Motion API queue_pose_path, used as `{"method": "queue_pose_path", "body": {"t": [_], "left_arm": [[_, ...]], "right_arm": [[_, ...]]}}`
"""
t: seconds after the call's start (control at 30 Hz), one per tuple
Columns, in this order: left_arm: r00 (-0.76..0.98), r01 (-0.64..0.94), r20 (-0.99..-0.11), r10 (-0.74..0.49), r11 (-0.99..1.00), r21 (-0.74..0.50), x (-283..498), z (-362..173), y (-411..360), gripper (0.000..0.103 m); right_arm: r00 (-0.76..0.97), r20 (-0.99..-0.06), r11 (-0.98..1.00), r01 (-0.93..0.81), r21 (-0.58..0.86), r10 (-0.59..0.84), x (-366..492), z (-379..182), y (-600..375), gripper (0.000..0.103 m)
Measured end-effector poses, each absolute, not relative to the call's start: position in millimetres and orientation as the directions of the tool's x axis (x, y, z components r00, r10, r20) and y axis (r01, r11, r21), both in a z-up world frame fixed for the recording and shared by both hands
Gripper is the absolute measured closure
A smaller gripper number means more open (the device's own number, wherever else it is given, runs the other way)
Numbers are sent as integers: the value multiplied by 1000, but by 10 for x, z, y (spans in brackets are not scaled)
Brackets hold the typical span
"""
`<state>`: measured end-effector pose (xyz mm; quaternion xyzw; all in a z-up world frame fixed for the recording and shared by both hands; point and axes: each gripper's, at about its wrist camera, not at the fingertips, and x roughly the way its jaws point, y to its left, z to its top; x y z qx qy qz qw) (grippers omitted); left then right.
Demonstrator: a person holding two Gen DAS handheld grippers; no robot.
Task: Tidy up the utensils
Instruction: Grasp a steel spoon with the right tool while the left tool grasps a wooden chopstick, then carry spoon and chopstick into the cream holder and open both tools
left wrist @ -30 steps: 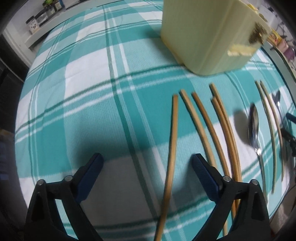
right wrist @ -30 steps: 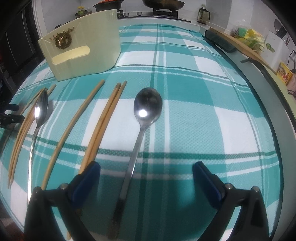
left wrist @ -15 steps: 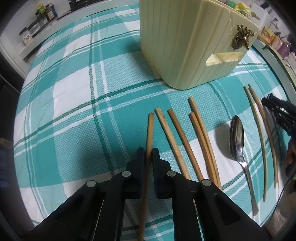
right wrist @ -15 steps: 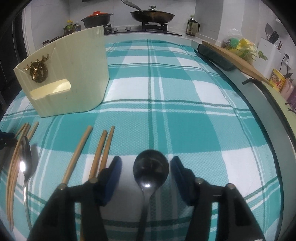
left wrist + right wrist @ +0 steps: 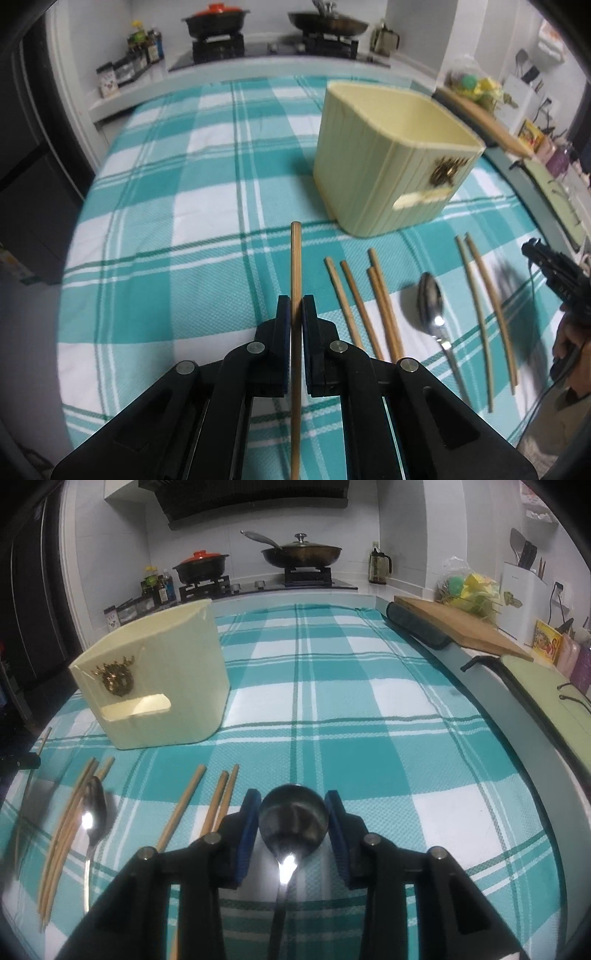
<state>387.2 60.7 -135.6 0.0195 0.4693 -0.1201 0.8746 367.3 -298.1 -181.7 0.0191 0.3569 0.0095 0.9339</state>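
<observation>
Ahead and right of the left gripper, clamped on a forward-pointing chopstick, stands the holder; the right gripper apparently grips a spoon.

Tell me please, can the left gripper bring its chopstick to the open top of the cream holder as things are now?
Probably yes. The left gripper is shut on one chopstick, lifted off the cloth. The cream holder stands ahead and to its right, its top open, and nothing is seen between them.
</observation>
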Motion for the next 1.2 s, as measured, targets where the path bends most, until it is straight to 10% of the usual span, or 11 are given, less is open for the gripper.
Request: {"method": "queue_pose_path", "body": {"t": [1.2], "left_arm": [[757, 311, -530, -383, 924, -223, 3553, 358, 551, 99]], "right_arm": [[872, -448, 981, -179, 80, 196, 3399, -308, -2774, 67]]}}
